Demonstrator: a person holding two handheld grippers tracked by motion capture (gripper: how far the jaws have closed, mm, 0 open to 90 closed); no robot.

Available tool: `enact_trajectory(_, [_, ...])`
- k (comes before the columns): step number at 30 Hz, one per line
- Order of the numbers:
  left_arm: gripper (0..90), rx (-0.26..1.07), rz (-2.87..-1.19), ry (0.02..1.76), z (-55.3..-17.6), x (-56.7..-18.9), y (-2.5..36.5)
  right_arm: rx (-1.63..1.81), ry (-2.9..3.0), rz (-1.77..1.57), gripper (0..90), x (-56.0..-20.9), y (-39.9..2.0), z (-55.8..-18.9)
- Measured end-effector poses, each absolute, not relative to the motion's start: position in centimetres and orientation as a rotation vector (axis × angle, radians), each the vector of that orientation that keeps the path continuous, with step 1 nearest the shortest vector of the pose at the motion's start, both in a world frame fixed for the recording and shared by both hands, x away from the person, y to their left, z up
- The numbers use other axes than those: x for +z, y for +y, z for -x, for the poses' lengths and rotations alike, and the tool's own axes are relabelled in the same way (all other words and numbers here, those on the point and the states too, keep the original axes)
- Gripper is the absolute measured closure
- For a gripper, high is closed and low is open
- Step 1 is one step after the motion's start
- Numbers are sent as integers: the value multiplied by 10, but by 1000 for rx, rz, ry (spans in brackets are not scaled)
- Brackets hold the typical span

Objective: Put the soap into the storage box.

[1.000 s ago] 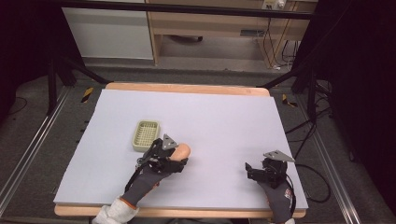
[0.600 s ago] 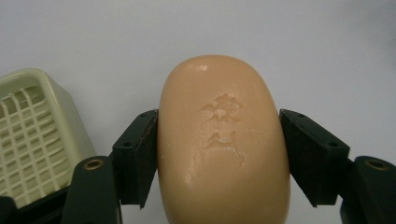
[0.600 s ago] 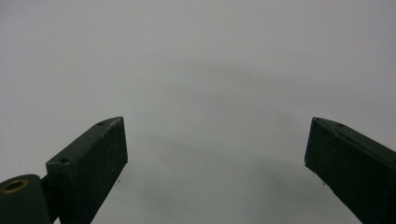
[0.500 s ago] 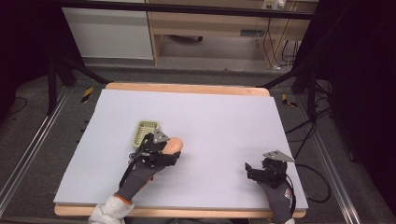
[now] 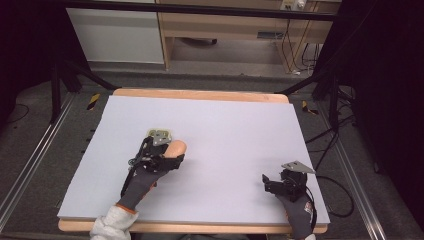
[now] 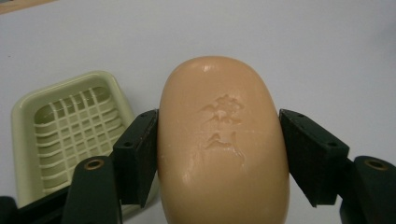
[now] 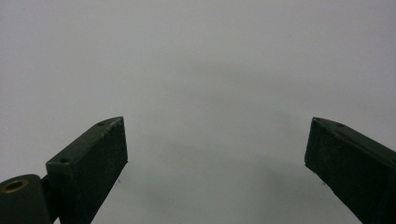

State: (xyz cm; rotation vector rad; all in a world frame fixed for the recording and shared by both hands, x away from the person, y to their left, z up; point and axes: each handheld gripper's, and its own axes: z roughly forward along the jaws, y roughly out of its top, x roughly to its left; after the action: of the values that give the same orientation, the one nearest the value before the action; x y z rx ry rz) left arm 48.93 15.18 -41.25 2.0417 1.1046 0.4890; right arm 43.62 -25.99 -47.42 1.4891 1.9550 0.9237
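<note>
Left gripper view looks along the left tool (image 6: 219, 149), its two black jaws pinching a smooth, peach-coloured oval bar of soap (image 6: 223, 140) by its long sides above the pale grey tabletop (image 6: 303, 46), with a pale green, slotted plastic soap dish (image 6: 60, 130) just beside it. High view shows the right tool (image 5: 272, 182) well apart near the front right corner, jaws spread with nothing between them.

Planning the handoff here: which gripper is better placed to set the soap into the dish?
Left. The left gripper already clamps the soap bar, right beside the green soap dish. The right gripper is open, holds nothing, and is far off near the table's right edge.
</note>
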Motion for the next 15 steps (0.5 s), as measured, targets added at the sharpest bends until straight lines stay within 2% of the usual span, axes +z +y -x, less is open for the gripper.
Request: enact_trajectory(15, [316, 543, -1989, 1182, -506, -406, 177, 924, 1957, -1488, 62, -475, -260, -437])
